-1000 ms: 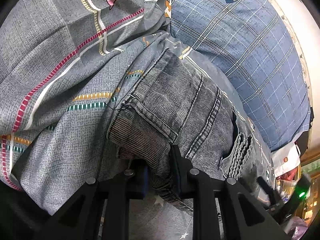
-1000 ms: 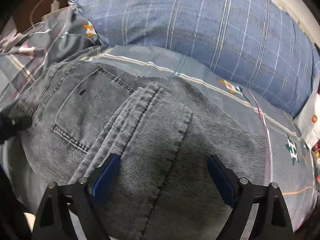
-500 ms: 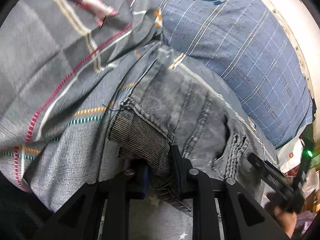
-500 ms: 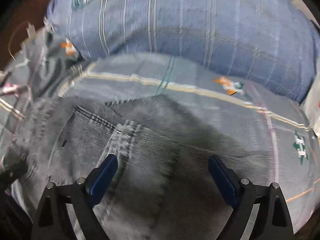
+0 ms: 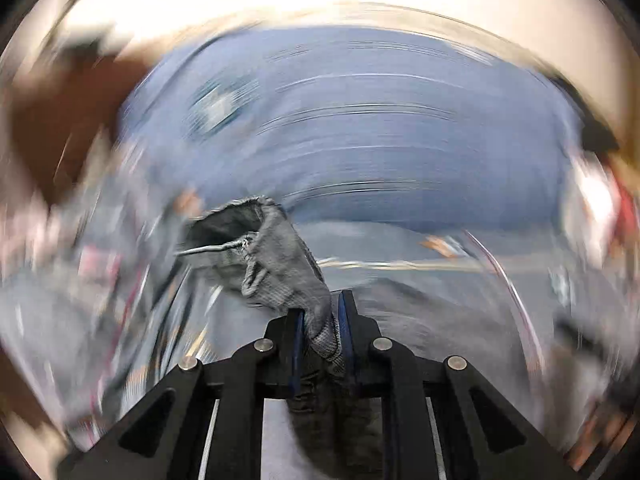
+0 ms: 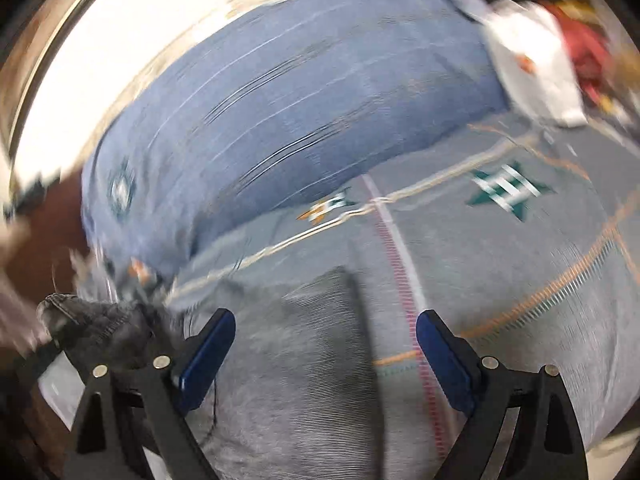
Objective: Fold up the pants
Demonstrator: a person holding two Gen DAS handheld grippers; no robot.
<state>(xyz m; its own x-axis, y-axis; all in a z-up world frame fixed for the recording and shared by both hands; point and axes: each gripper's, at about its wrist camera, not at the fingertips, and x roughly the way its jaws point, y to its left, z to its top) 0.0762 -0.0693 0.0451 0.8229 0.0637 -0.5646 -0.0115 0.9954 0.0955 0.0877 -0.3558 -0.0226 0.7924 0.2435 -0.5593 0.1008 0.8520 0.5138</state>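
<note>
The grey denim pants (image 5: 276, 264) hang from my left gripper (image 5: 320, 320), which is shut on a bunched edge of them and holds it lifted off the bed; the rest of that view is motion-blurred. In the right wrist view the pants (image 6: 316, 352) lie on the grey patterned bedsheet (image 6: 500, 264) between and below the blue pads. My right gripper (image 6: 324, 344) is open wide and empty just above the denim. A lifted dark fold of the pants (image 6: 100, 320) shows at the left.
A large blue plaid pillow (image 6: 304, 92) lies across the back of the bed, also in the left wrist view (image 5: 380, 128). A white bag (image 6: 532, 64) and red items (image 6: 588, 52) sit at the far right. A brown headboard (image 5: 52, 120) is at the left.
My left gripper has swung up and around fast, lifting the pinched denim off the bed. My right gripper has shifted right across the pants and stays open.
</note>
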